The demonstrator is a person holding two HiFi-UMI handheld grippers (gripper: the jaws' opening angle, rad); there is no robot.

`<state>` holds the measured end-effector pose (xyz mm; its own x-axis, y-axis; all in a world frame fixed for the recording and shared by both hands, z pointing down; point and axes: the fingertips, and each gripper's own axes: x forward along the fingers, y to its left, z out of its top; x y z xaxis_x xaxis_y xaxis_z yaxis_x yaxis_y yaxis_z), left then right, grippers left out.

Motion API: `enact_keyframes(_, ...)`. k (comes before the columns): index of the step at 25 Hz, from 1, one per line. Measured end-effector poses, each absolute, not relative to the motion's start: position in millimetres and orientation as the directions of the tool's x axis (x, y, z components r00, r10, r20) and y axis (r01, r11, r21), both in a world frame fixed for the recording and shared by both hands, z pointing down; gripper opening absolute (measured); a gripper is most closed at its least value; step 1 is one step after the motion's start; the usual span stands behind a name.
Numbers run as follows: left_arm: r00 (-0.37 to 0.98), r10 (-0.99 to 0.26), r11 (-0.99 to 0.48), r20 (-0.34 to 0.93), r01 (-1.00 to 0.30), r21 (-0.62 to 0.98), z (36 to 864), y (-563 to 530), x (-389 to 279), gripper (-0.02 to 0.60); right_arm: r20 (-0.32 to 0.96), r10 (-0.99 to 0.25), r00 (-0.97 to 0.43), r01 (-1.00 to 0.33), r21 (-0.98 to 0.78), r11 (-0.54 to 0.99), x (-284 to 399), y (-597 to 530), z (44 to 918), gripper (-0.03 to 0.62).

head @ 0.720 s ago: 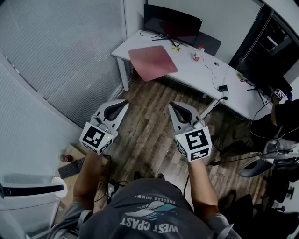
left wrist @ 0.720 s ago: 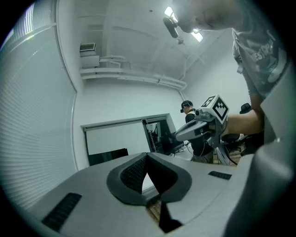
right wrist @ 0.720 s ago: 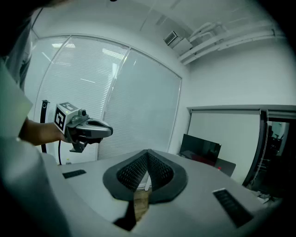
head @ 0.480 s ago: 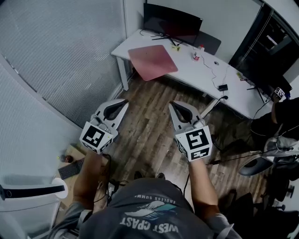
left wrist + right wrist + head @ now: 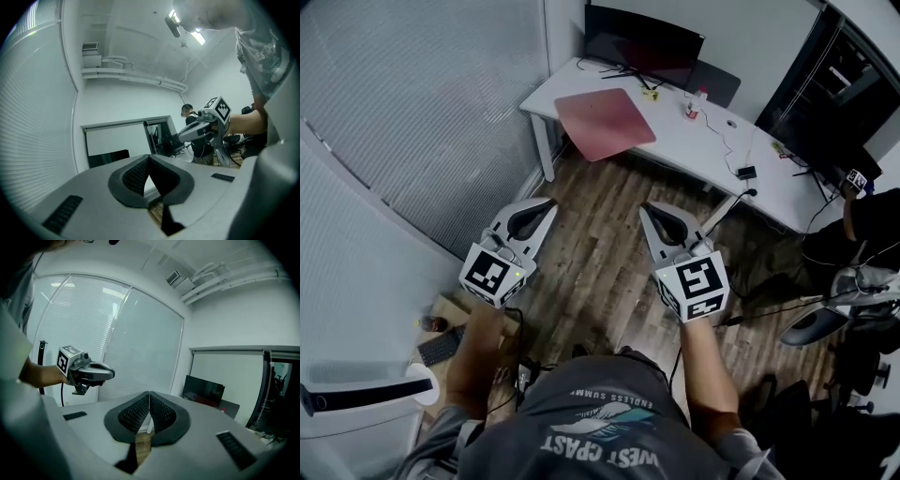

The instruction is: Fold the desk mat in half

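A pink desk mat [image 5: 605,123] lies flat on the left end of a white desk [image 5: 694,150] far ahead in the head view, one corner hanging over the front edge. My left gripper [image 5: 542,206] and right gripper [image 5: 649,212] are held side by side over the wooden floor, well short of the desk. Both are shut with nothing between the jaws. In the left gripper view the pads [image 5: 149,161] meet at their tips; the right gripper [image 5: 206,126] shows beyond. In the right gripper view the pads [image 5: 149,397] touch, and the left gripper [image 5: 86,372] hangs at the left.
A dark monitor [image 5: 642,42] stands at the desk's back, with small items and cables [image 5: 741,159] further right. A second person [image 5: 862,225] sits at the far right near office chairs [image 5: 825,319]. Window blinds [image 5: 412,103] fill the left wall. A white bin [image 5: 356,412] stands at lower left.
Both grippers stay shut and almost still. The head view has shifted slightly, so the desk sits a touch higher in the frame.
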<state>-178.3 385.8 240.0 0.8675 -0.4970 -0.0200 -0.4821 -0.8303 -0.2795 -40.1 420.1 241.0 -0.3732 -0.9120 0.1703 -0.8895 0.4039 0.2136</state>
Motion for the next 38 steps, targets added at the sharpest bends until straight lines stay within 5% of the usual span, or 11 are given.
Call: enact_keyframes(38, 0.73, -0.679, -0.718, 0.074, -0.641, -0.272, 266, 198, -121, 0.014, 0.196, -0.825, -0.53, -0.817, 0.144, 0.559, 48, 193, 276, 0.026)
